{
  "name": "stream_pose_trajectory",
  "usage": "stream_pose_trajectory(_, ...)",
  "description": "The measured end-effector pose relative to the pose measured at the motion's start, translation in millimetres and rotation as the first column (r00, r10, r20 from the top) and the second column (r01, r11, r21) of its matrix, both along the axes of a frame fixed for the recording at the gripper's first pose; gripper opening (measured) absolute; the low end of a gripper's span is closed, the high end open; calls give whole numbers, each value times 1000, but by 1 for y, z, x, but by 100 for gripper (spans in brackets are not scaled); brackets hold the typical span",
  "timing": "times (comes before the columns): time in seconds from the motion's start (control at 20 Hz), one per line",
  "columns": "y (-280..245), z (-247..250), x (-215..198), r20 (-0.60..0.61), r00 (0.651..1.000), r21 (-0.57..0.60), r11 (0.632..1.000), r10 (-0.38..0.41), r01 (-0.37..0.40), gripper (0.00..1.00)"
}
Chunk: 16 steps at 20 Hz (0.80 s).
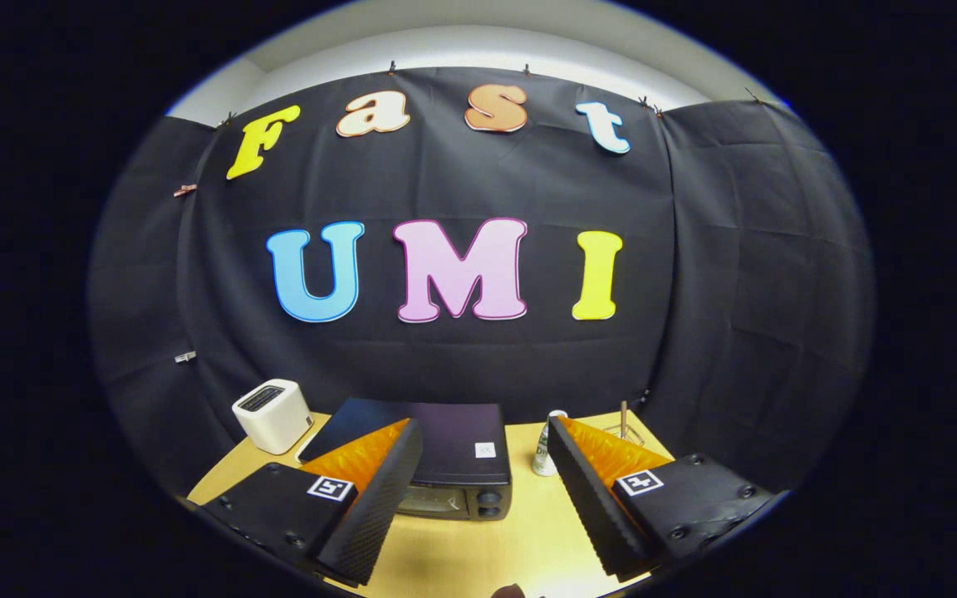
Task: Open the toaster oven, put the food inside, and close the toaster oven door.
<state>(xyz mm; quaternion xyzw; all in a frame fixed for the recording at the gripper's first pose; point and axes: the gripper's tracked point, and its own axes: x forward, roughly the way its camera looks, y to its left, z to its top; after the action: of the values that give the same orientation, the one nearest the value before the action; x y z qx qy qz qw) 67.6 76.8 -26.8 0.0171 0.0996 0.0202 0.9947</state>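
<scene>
Hovering gripper [485, 469], fingers spread wide, toaster oven [453, 465] just ahead, door seemingly closed.

Toaster oven [453, 465] beyond the spread fingers [379, 498]; perhaps a bottle [547, 448] right.

tongs [483, 465] — spread wide | fingers [379, 498] apart, nothing held — raised, pointing forward
</scene>
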Motion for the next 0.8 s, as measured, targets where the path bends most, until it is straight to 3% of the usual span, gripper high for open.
stream_pose_trajectory(0.4,-41,19,-20,42,998,20,998,-55,54,98)
stream_pose_trajectory(0.8,-45,12,-26,16,998,2,998,-59,59,98)
